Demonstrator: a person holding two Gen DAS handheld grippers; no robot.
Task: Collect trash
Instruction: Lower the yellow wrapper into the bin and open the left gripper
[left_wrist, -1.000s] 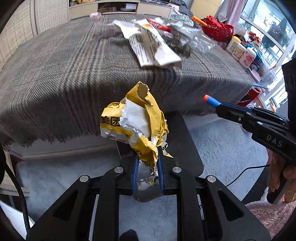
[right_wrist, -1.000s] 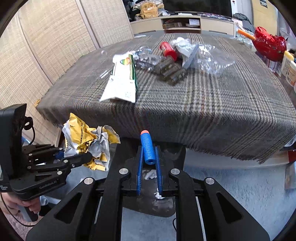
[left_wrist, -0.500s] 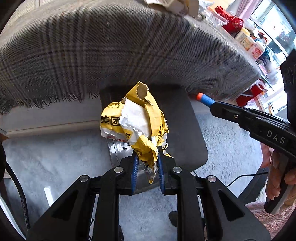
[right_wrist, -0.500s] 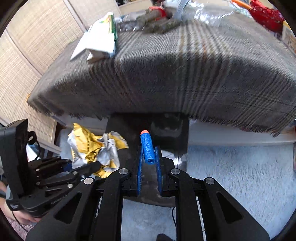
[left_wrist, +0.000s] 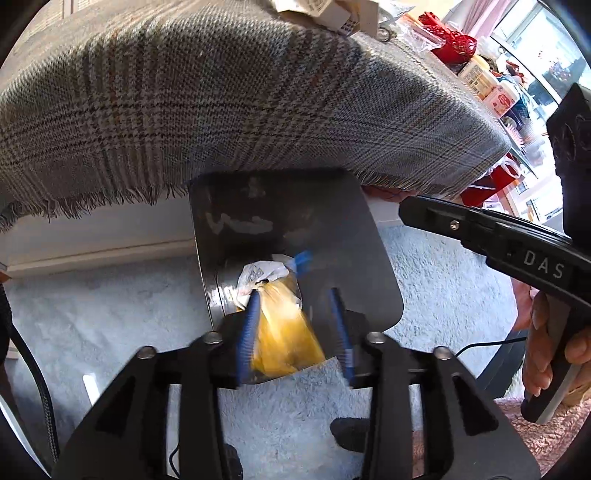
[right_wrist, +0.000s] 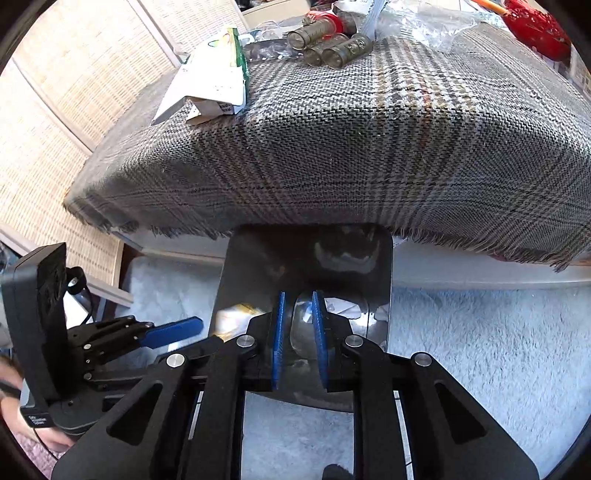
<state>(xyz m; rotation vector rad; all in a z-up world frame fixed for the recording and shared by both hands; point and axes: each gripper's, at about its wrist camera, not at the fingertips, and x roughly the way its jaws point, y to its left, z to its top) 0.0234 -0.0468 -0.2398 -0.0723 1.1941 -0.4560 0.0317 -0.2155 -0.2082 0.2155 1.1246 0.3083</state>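
Observation:
A dark metal trash bin (left_wrist: 347, 258) stands on the floor under the table edge, its lid raised. My left gripper (left_wrist: 293, 299) is open above it; the crumpled yellow wrapper (left_wrist: 284, 332) is blurred between the fingers, falling into the bin. A blue foam dart (left_wrist: 301, 260) is blurred beside it inside the bin. My right gripper (right_wrist: 298, 306) is open and empty over the bin (right_wrist: 306, 258), with yellow and white trash (right_wrist: 236, 314) visible inside. The left gripper shows in the right wrist view (right_wrist: 173, 330) at the left.
The table with a grey plaid cloth (right_wrist: 369, 129) overhangs the bin. On it lie a white and green packet (right_wrist: 214, 77), several small grey cylinders (right_wrist: 332, 46) and clear plastic (right_wrist: 424, 22). Pale carpet (left_wrist: 110, 314) covers the floor. Wicker panels (right_wrist: 55, 110) stand at the left.
Both grippers lowered toward the bin and opened. The left let go of the yellow wrapper and the right let go of the blue foam dart; both drop into the bin.

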